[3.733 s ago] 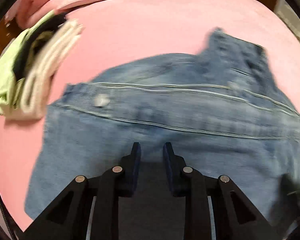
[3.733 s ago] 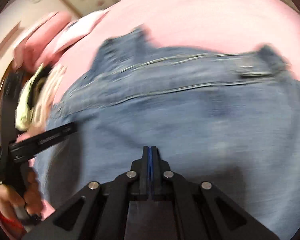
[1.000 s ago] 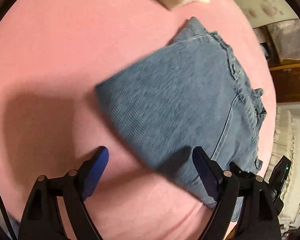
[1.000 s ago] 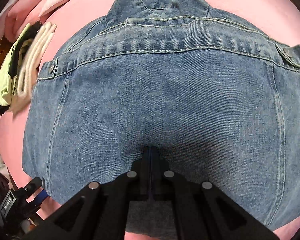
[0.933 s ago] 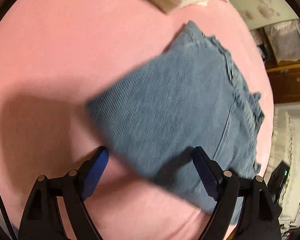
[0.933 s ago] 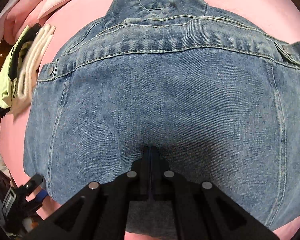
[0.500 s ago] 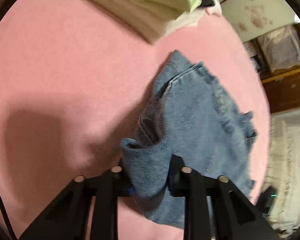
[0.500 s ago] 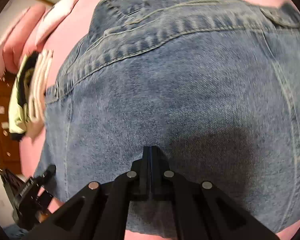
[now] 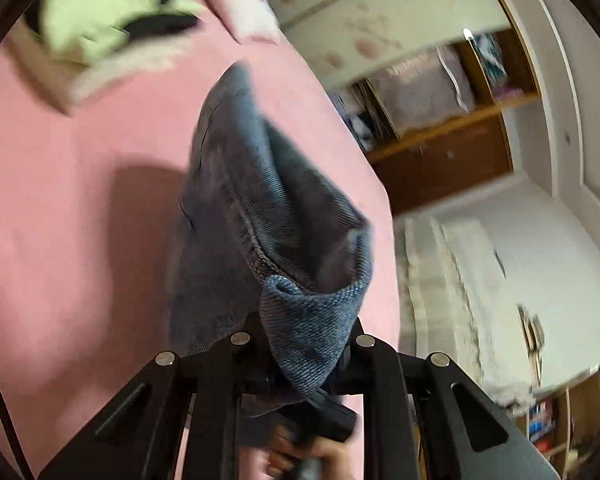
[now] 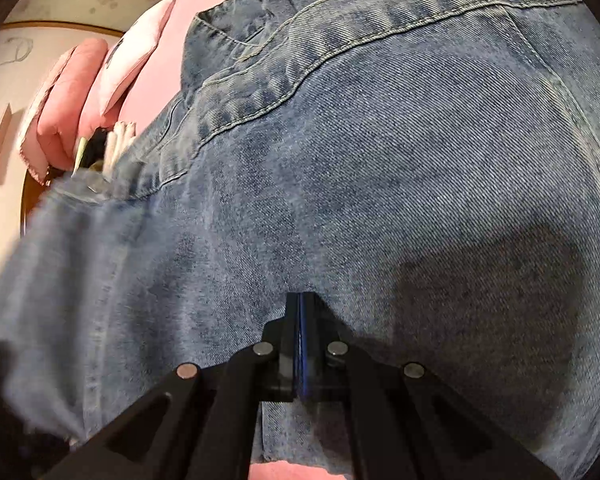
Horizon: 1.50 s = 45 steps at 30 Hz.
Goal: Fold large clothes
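Blue denim jacket [image 10: 380, 168], folded on pink bedsheet [image 9: 80, 208]: left gripper [image 9: 306, 344] just closed, clamping lifted corner; right gripper [image 10: 302, 344] shut empty, pressing middle; collar straight ahead.

My left gripper [image 9: 306, 344] with black arms, round silver screws, triangle holes, my right gripper [image 10: 302, 312] black too, thin blue pads [image 10: 302, 344] between its fingers

Both wrist views close, sharing denim jacket [image 9: 260, 208].
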Each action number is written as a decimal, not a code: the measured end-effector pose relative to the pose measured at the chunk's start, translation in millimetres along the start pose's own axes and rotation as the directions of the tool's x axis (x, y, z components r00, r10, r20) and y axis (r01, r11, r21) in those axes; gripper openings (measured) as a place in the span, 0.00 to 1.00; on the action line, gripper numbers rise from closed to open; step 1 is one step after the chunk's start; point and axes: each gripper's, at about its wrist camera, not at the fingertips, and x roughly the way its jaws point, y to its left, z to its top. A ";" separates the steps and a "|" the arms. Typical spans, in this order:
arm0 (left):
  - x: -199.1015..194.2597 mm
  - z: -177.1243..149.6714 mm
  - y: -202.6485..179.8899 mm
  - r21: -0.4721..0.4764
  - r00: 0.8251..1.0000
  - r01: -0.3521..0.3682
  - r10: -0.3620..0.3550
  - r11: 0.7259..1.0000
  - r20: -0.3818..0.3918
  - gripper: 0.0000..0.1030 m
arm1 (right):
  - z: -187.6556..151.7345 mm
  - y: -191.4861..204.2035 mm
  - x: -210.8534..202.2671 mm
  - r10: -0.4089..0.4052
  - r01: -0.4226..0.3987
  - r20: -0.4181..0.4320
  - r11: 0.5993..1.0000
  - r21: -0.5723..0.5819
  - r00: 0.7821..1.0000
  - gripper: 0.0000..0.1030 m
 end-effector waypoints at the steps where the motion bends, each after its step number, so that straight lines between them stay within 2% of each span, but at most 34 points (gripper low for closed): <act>1: 9.0 -10.7 -17.5 0.044 1.000 -0.009 0.009 0.999 -0.017 0.15 | -1.2 -2.1 -1.4 0.006 -0.006 -0.003 1.000 -0.012 1.000 0.00; 5: 39.5 -49.4 -62.1 0.148 0.995 -0.017 0.032 0.989 -0.099 0.15 | -3.2 -15.0 -8.1 0.053 -0.055 -0.030 0.997 -0.045 0.998 0.00; 9: 70.1 -87.5 -80.1 0.164 0.982 -0.029 0.059 0.986 -0.179 0.15 | -5.1 -27.3 -18.3 0.060 -0.068 -0.060 0.988 -0.138 0.996 0.00; 13: 83.5 -108.8 -90.3 0.145 0.978 -0.024 0.053 0.989 -0.201 0.15 | -11.8 -60.9 -35.5 0.105 -0.118 -0.105 0.985 -0.123 0.989 0.00; 18: 79.0 -123.2 -110.5 0.230 0.979 -0.012 0.059 0.973 -0.196 0.15 | -13.7 -85.5 -75.3 0.085 -0.100 -0.121 0.986 -0.130 0.989 0.00; 20: 83.8 -123.3 -116.3 0.254 0.977 -0.029 0.081 0.967 -0.197 0.15 | -8.7 -100.2 -104.3 0.060 -0.070 -0.078 0.989 -0.131 0.995 0.00; 22: 94.2 -121.6 -114.4 0.245 0.971 -0.064 0.117 0.967 -0.210 0.15 | -0.9 -119.0 -140.1 0.028 -0.027 0.007 0.992 -0.125 1.000 0.00; 25: 108.5 -134.6 -112.7 0.272 0.961 -0.097 0.162 0.957 -0.226 0.16 | 12.5 -149.4 -198.2 0.014 -0.003 0.121 0.996 -0.094 0.993 0.00; 28: 135.6 -159.2 -116.3 0.371 0.940 -0.140 0.241 0.918 -0.241 0.16 | 26.8 -174.3 -239.7 -0.005 0.016 0.151 0.997 -0.077 0.988 0.04; 31: 162.9 -188.5 -122.4 0.472 0.919 -0.177 0.316 0.864 -0.235 0.17 | 39.9 -195.4 -261.1 0.045 -0.041 0.119 0.999 -0.032 0.992 0.05; 33: 182.9 -213.5 -122.0 0.541 0.891 -0.217 0.391 0.812 -0.231 0.18 | 44.0 -206.9 -266.3 0.071 -0.074 0.101 0.997 0.018 0.992 0.05; 35: 198.0 -230.4 -123.2 0.598 0.872 -0.242 0.441 0.764 -0.210 0.19 | 40.6 -210.2 -265.2 0.106 -0.110 0.066 0.993 0.047 0.992 0.05; 37: 200.1 -237.7 -123.5 0.630 0.865 -0.259 0.466 0.732 -0.186 0.20 | 40.9 -199.6 -250.5 0.112 -0.114 0.025 0.992 0.054 0.993 0.13; 38: 202.2 -238.4 -127.8 0.636 0.865 -0.259 0.467 0.727 -0.182 0.22 | 37.6 -198.3 -246.0 0.091 -0.091 0.006 0.995 0.045 0.996 0.24; 39: 200.9 -237.0 -131.2 0.629 0.868 -0.255 0.460 0.734 -0.185 0.23 | 31.6 -192.3 -235.5 0.068 -0.067 -0.006 0.997 0.038 0.998 0.32; 40: 197.3 -233.7 -134.1 0.613 0.877 -0.249 0.444 0.750 -0.187 0.23 | 31.1 -183.5 -225.5 0.037 -0.037 -0.027 0.999 0.032 0.999 0.33; 43: 182.2 -221.9 -135.8 0.551 0.903 -0.223 0.384 0.804 -0.195 0.23 | 28.2 -181.7 -206.1 0.018 -0.014 -0.083 0.999 0.044 0.996 0.34; 45: 172.0 -217.9 -132.7 0.520 0.911 -0.213 0.361 0.827 -0.199 0.23 | 25.8 -178.8 -196.3 0.024 -0.018 -0.111 0.998 0.057 0.994 0.35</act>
